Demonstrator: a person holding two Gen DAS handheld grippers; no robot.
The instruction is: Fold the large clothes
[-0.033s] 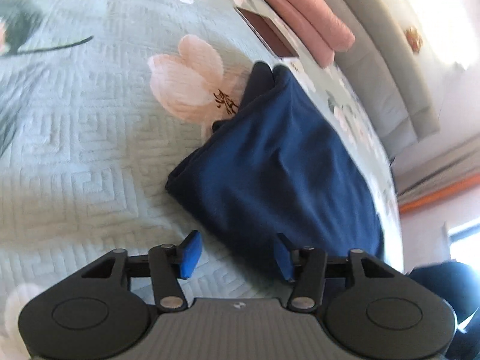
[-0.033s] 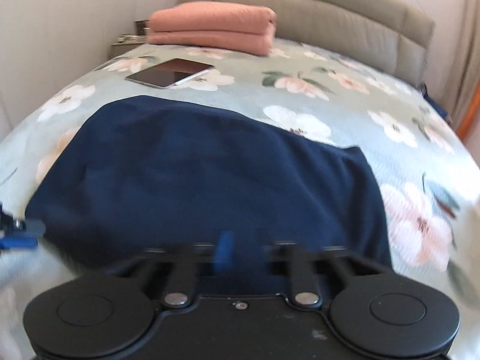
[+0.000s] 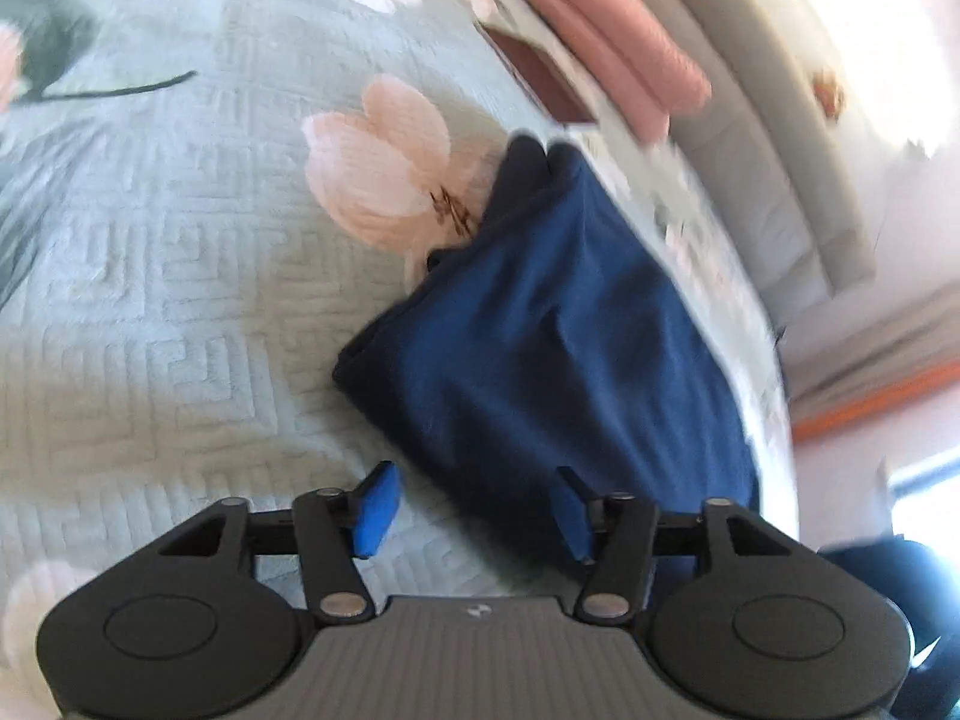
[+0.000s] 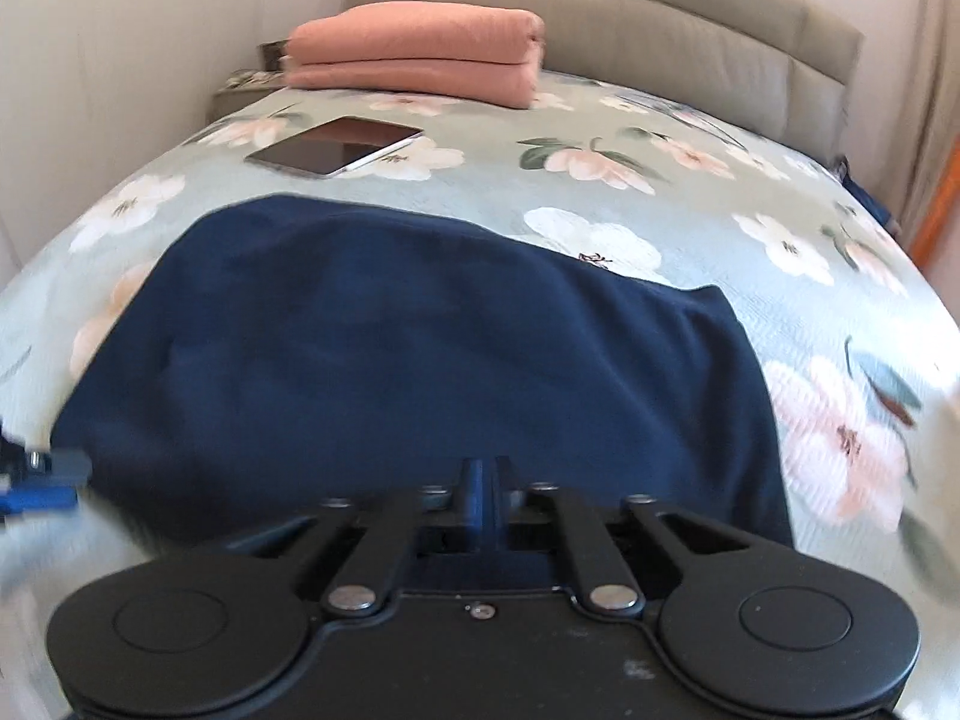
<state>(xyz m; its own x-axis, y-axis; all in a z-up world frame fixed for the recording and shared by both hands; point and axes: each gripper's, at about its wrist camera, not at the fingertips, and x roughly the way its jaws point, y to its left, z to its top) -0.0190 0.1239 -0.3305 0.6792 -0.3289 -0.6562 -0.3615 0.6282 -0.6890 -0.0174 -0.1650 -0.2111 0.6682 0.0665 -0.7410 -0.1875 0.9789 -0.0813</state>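
The bed (image 4: 690, 222), under a pale green flowered quilt, fills both views, with a padded headboard (image 4: 660, 18) at 12 o'clock in the right wrist view. The navy garment (image 4: 420, 360) lies folded flat on the quilt, spreading from the centre toward 6 o'clock in that view; in the left wrist view it (image 3: 540, 330) runs from the centre toward 5 o'clock. A folded pink blanket (image 4: 414, 54) sits at 12 o'clock by the headboard. A tablet (image 4: 336, 147) lies at 11 o'clock, between blanket and garment. The left gripper (image 3: 474, 510) is opening, its blue pads (image 3: 375, 507) apart and pressing on nothing, the garment's near edge between them. The right gripper (image 4: 487, 489) is closed tight over the garment's near edge; whether cloth is pinched I cannot tell.
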